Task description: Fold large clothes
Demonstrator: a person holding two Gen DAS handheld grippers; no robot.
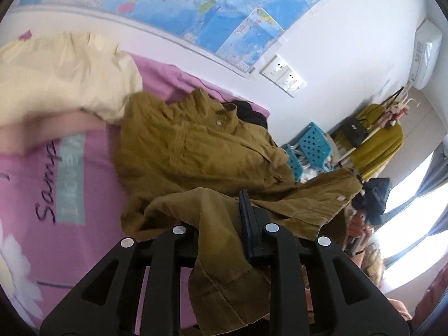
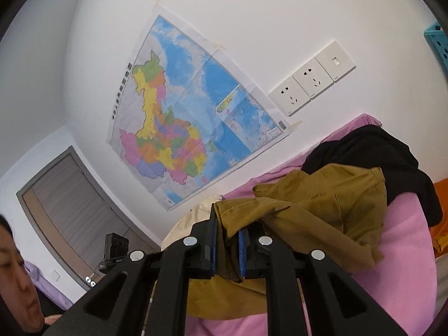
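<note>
the jacket (image 1: 196,151) lies on the bed (image 1: 92,184), with a pillow (image 1: 64,78) at its 10 o'clock and a dark garment (image 1: 252,113) just behind it at 1 o'clock. a wall map (image 2: 179,117) hangs behind the bed (sockets (image 2: 310,79) at its 3 o'clock), and stools (image 1: 315,147) stand beside the bed at 3 o'clock.

The shirt (image 1: 196,151) is a large mustard-brown button-up of a fine ribbed cloth, with pale round buttons. It lies crumpled and unfolded on the pink bedsheet (image 1: 92,184), its collar turned toward the wall end of the sheet and its body spread in loose wrinkled heaps. One cuffed sleeve end, with a button on it, reaches past the sheet's edge. A fold of the near hem is lifted off the sheet and hangs down in a drape. In the right wrist view the shirt (image 2: 316,204) bunches up on the sheet, with a stitched chest pocket showing.
</note>
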